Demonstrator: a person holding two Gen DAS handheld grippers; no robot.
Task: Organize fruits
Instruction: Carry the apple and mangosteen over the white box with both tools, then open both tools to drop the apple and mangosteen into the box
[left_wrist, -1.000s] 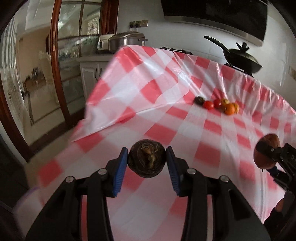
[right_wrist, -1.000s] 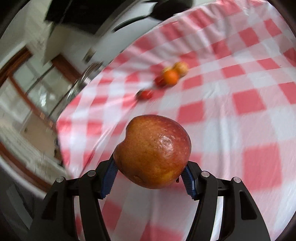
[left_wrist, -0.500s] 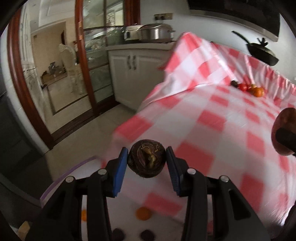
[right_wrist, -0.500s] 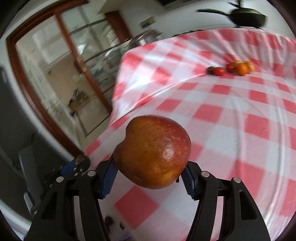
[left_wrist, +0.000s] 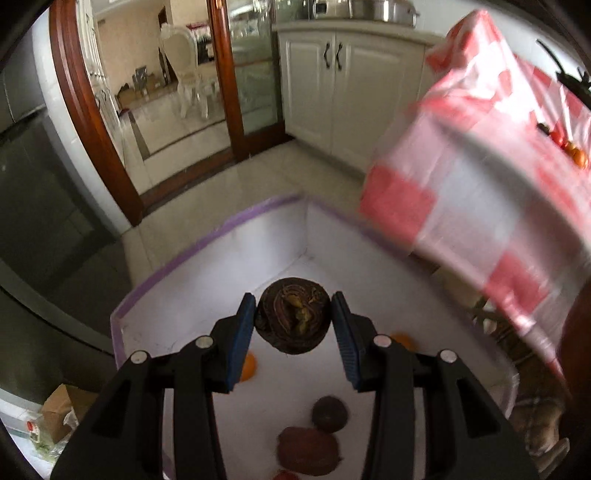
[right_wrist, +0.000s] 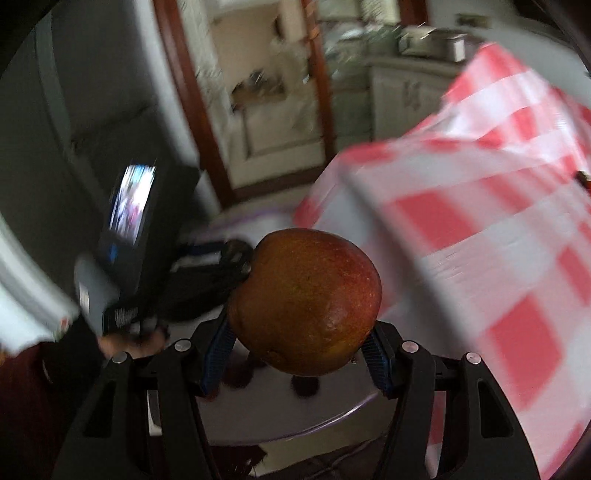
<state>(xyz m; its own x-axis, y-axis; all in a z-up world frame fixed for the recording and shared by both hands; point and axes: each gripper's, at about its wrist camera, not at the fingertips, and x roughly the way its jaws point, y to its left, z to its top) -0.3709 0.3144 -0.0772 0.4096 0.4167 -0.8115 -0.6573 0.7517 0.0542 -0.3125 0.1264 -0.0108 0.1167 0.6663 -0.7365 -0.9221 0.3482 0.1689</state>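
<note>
My left gripper is shut on a dark purple mangosteen and holds it above a white bin with a purple rim on the floor. In the bin lie small oranges, a dark round fruit and a reddish-brown fruit. My right gripper is shut on a red apple, held over the same bin, beside the left gripper's body. More fruits lie far off on the checked table.
The red-and-white checked tablecloth hangs over the table edge at the right, close to the bin. White cabinets and a wood-framed glass door stand behind. A cardboard box sits on the floor at the left.
Both grippers have swung left off the table and down toward the floor bin, each still holding its fruit. The bin now fills the lower view.
</note>
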